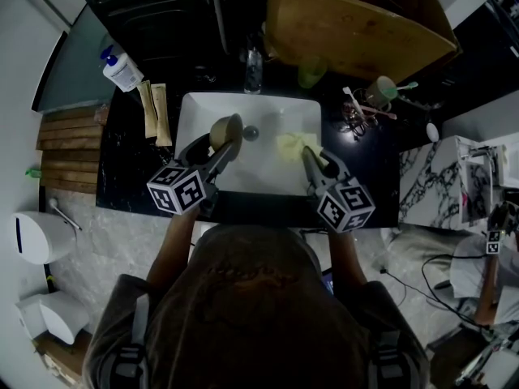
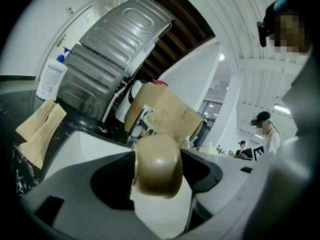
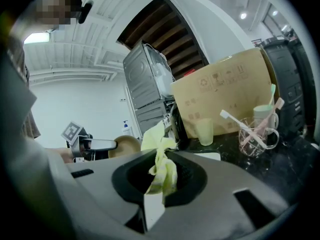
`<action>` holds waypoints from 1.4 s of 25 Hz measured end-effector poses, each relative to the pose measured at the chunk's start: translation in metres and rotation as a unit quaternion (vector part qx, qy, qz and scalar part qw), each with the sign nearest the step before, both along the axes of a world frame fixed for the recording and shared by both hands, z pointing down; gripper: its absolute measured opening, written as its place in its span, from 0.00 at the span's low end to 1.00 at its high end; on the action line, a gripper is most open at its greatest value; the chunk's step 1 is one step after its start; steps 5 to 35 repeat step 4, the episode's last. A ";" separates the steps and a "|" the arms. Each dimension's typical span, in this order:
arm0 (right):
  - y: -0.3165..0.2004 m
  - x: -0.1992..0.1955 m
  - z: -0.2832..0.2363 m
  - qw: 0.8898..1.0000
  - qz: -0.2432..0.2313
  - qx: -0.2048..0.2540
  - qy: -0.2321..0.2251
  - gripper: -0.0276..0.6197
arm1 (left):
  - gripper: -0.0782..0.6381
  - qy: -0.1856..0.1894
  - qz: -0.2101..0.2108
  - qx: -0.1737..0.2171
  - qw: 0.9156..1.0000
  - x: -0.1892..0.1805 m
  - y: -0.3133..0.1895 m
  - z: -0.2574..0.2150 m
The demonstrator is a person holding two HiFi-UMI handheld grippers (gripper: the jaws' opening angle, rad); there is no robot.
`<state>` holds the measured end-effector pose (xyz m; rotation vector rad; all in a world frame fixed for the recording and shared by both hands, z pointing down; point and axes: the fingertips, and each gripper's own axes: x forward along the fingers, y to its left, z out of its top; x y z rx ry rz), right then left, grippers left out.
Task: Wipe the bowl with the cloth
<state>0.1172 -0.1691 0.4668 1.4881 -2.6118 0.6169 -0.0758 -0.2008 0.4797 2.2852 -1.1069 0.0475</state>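
A tan bowl (image 1: pixel 225 130) hangs on edge over the white sink (image 1: pixel 195 112), with my left gripper (image 1: pixel 229 140) shut on its rim. In the left gripper view the bowl (image 2: pixel 157 165) fills the gap between the jaws, underside toward the camera. A pale yellow cloth (image 1: pixel 294 145) hangs over the sink's right half, and my right gripper (image 1: pixel 310 156) is shut on it. The right gripper view has the cloth (image 3: pixel 162 170) bunched between the jaws, with the bowl (image 3: pixel 125 146) and left gripper (image 3: pixel 95 145) off to the left. Bowl and cloth are apart.
The sink's drain (image 1: pixel 250 133) lies between the grippers and a tap (image 1: pixel 253 70) stands behind it. On the dark counter are a pump bottle (image 1: pixel 122 71), two tan packets (image 1: pixel 154 112), a green cup (image 1: pixel 310 71) and toothbrush holders (image 1: pixel 365 108). A cardboard box (image 1: pixel 357 31) sits behind.
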 end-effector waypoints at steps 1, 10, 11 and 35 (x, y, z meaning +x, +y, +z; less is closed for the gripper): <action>0.000 0.000 0.000 1.000 -0.001 0.000 0.000 0.08 | 0.50 0.000 0.000 0.000 1.000 0.000 0.000 0.000; -0.002 0.000 0.001 1.000 -0.002 0.001 0.000 0.08 | 0.50 0.001 0.000 -0.001 1.000 0.001 -0.001 0.002; -0.002 0.000 0.001 1.000 -0.002 0.001 0.000 0.08 | 0.50 0.001 0.000 -0.001 1.000 0.001 -0.001 0.002; -0.002 0.000 0.001 1.000 -0.002 0.001 0.000 0.08 | 0.50 0.001 0.000 -0.001 1.000 0.001 -0.001 0.002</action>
